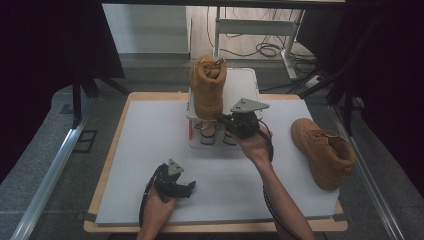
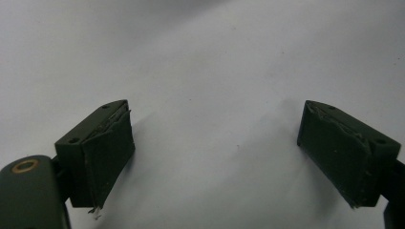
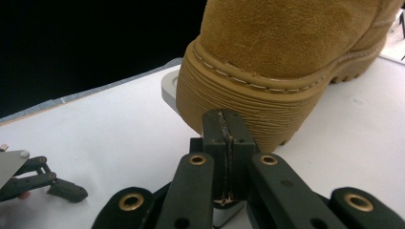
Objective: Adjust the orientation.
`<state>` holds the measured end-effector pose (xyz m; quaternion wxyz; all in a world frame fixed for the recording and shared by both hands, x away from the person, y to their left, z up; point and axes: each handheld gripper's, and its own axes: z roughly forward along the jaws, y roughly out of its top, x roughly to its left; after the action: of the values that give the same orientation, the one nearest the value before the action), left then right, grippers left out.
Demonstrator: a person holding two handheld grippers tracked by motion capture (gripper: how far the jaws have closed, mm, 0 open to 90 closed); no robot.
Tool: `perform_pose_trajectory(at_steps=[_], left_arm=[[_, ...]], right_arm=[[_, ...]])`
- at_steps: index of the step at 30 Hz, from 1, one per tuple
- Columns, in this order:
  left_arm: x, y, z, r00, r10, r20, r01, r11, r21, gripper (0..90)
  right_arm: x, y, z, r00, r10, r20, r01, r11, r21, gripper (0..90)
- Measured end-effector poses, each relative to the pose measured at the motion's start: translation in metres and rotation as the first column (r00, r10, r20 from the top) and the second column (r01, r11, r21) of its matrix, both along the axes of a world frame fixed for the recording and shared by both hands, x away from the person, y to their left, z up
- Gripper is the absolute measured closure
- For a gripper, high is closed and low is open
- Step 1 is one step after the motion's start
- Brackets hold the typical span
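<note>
Step judged: tan suede boot (image 1: 208, 86) on white stand (image 1: 244, 85) being nudged by pressed-together right tongs (image 3: 223, 125) | left tongs (image 2: 215, 152) being held spread over white worktop (image 1: 150, 145) | next: heel push being called for.

High view sat above your side, looking forward and down over the whole white surface (image 1: 150, 150). Your left gripper view faced bare surface up close. Right gripper view looked low at the boot (image 3: 286, 62) heel, shared with the high view.
</note>
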<state>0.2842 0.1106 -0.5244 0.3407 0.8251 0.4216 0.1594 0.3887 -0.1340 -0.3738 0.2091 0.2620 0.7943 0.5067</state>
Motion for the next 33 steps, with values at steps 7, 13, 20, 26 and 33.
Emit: perform_pose_trajectory(at_steps=[7, 13, 20, 26, 33], left_arm=[[0.0, 0.0, 0.0, 1.0, -0.001, 0.0, 0.001, 1.0, 0.001, 11.8], [0.0, 0.0, 0.0, 1.0, -0.001, 0.0, 0.001, 1.0, 0.001, 11.8], [0.0, 0.0, 0.0, 1.0, 0.001, 0.001, -0.001, 1.0, -0.001, 11.8], [0.0, 0.0, 0.0, 1.0, 0.0, 0.0, 0.0, 1.0, 0.0, 11.8], [0.0, 0.0, 0.0, 1.0, 0.001, 0.0, -0.001, 1.0, -0.004, 11.8]], right_arm=[[0.001, 0.008, -0.003, 0.9993, 0.017, 0.034, -0.016, 1.0, -0.006, 90.0], [-0.001, 0.008, -0.003, 0.9992, 0.011, 0.038, -0.011, 1.0, -0.013, 87.8], [-0.008, 0.006, -0.005, 0.9998, 0.003, 0.021, -0.003, 1.0, 0.001, 82.4], [-0.016, -0.001, -0.007, 0.9996, -0.004, 0.028, 0.004, 1.0, 0.009, 69.6], [-0.024, -0.008, -0.007, 0.9997, -0.007, 0.022, 0.007, 1.0, 0.003, 45.0]])
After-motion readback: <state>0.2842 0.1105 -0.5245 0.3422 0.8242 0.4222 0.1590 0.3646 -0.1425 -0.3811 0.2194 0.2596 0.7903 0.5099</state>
